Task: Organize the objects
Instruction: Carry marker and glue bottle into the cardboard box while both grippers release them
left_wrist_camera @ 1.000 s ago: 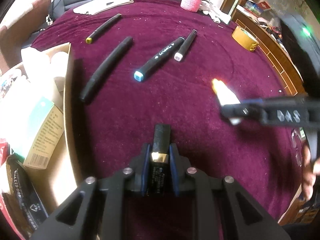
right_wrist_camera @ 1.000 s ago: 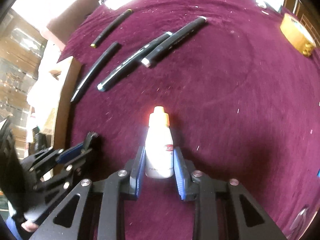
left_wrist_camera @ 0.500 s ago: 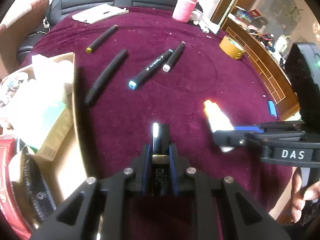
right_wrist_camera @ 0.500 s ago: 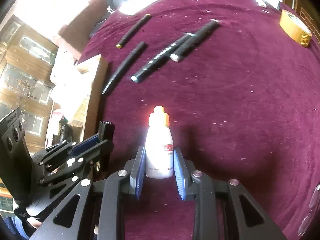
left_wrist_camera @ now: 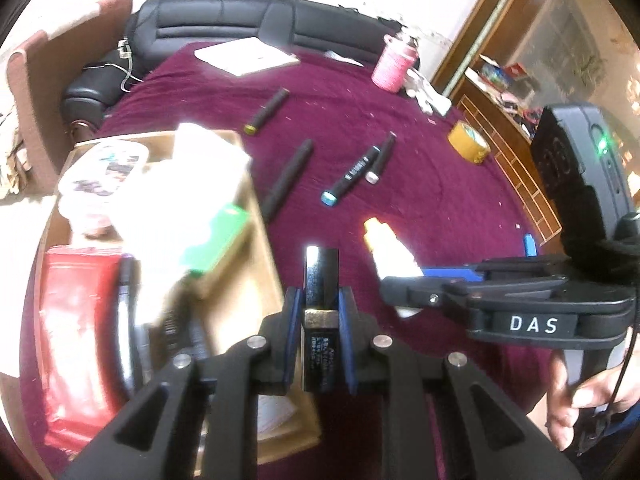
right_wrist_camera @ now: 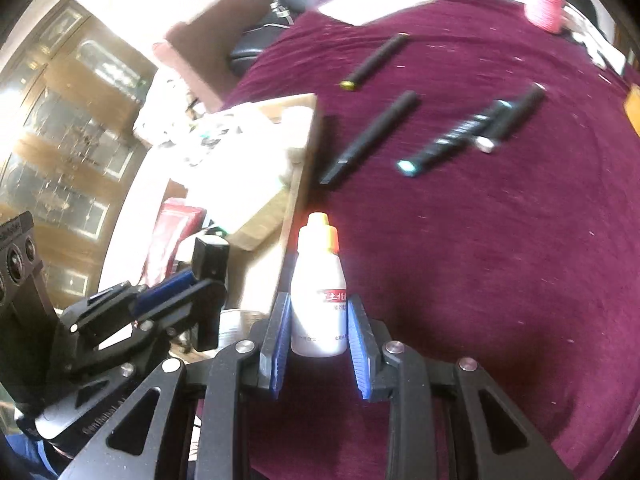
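Note:
My left gripper (left_wrist_camera: 319, 312) is shut on a black rectangular tube (left_wrist_camera: 320, 280) with a gold band, held in the air above the right wall of a cardboard box (left_wrist_camera: 260, 248). My right gripper (right_wrist_camera: 318, 320) is shut on a white bottle (right_wrist_camera: 318, 292) with an orange cap, held just right of the box (right_wrist_camera: 298, 168). The left gripper with the tube (right_wrist_camera: 210, 256) shows in the right wrist view; the bottle (left_wrist_camera: 390, 248) shows in the left wrist view. Several black markers (left_wrist_camera: 286, 184) (left_wrist_camera: 350, 176) (right_wrist_camera: 372, 136) lie on the maroon cloth beyond.
The box holds a red packet (left_wrist_camera: 76, 336), a white and green carton (left_wrist_camera: 188, 208) and other items. A tape roll (left_wrist_camera: 468, 148), a pink cup (left_wrist_camera: 392, 64), white paper (left_wrist_camera: 244, 56) and a small blue item (left_wrist_camera: 529, 244) lie on the cloth. A black sofa (left_wrist_camera: 240, 28) is behind.
Both grippers have moved left toward the cardboard box, still holding their objects. The box now fills more of both views, and the markers sit further off.

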Available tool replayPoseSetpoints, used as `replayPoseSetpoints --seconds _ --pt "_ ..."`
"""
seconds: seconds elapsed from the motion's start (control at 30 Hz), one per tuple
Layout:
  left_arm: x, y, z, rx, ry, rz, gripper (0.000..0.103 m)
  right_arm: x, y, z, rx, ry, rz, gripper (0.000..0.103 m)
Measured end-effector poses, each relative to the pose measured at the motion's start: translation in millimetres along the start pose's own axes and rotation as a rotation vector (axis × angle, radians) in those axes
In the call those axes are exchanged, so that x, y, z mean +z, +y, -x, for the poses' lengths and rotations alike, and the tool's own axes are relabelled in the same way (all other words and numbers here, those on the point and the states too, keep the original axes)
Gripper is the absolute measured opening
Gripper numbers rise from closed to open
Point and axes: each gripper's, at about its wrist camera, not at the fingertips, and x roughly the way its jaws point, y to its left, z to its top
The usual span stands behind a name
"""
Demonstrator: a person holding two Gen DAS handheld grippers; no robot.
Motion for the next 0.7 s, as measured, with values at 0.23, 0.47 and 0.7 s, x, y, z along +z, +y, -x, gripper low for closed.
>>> replayPoseSetpoints --seconds 0.23,0.47,0.7 --pt "-3.3 41.9 33.5 0.035 -0.055 0.071 0.018 3.1 40.5 -20.9 0.032 0.029 0.058 0.030" --pt "-9.3 89.2 37.2 0.070 -0.039 0.146 0.018 1.2 62.8 -46.8 0.034 0.075 0.081 0.031" --pt "-12.0 108.3 26.5 0.076 -0.010 0.163 0.018 8.0 63.7 -65.2 0.024 0.098 0.047 0.031"
